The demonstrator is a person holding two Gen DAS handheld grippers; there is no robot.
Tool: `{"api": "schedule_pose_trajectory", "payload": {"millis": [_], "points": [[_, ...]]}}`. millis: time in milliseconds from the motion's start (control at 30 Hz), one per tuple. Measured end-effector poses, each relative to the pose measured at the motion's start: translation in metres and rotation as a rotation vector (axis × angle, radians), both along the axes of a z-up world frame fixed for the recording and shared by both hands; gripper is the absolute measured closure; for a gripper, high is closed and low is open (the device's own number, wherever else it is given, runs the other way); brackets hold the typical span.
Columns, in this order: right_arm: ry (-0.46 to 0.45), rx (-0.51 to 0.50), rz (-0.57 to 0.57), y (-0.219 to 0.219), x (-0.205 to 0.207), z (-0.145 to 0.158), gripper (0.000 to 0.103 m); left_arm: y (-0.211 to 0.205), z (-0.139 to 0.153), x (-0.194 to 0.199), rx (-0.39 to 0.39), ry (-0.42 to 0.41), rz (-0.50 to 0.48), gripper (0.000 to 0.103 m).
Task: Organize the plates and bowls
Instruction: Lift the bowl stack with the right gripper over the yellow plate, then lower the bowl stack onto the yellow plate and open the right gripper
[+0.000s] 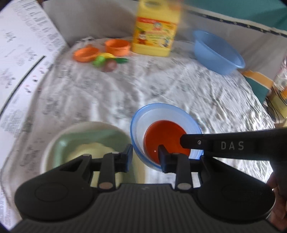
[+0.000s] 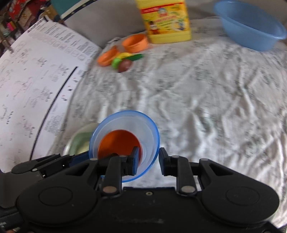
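A wrinkled white cloth with faint grey print (image 2: 206, 93) covered the surface. A large white printed paper sheet (image 2: 35, 75) lay along its left side. Behind stood a grey cushion (image 1: 93, 21) and teal fabric (image 1: 251, 12). Daylight was soft.

A wrinkled printed sheet (image 2: 197, 93) bears a blue basin (image 2: 251, 30), yellow jug (image 2: 166, 23) and orange cups (image 2: 135, 43)

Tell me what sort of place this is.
Probably a home, with a bed or table serving as a play surface: a wrinkled white patterned cloth covers it, a grey cushion-like backrest rises behind, and orange toy cups lie beside a big yellow plastic jug.
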State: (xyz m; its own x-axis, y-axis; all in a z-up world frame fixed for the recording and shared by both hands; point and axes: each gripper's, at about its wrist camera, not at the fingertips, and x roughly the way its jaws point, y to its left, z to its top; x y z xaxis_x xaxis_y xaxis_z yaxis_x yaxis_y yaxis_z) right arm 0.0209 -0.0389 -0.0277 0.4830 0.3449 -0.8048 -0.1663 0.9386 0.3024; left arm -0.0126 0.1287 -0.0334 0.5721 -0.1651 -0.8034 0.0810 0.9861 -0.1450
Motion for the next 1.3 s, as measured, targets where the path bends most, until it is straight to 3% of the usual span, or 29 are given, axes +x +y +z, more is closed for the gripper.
{"api": "schedule_pose_trajectory", "payload": {"millis": [233, 533, 1000, 1300], "points": [[0.029, 0.012, 0.092, 0.053, 0.008, 0.002, 0.079, 0.052, 0.004, -0.008, 0.006, 0.011, 0.071, 0.073], [0.096, 0.009, 0.136, 0.094, 0.007, -0.015, 0.079, 0.089, -0.011, -0.019, -0.005, 0.048, 0.105, 0.073], [0.143, -0.011, 0.129, 0.102, 0.012, -0.033, 0.079, 0.101, -0.035, -0.017, -0.041, 0.073, 0.093, 0.072], [0.119, -0.022, 0.148, 0.105, 0.015, -0.035, 0.077, 0.103, -0.042, -0.015, -0.047, 0.051, 0.096, 0.064]]}}
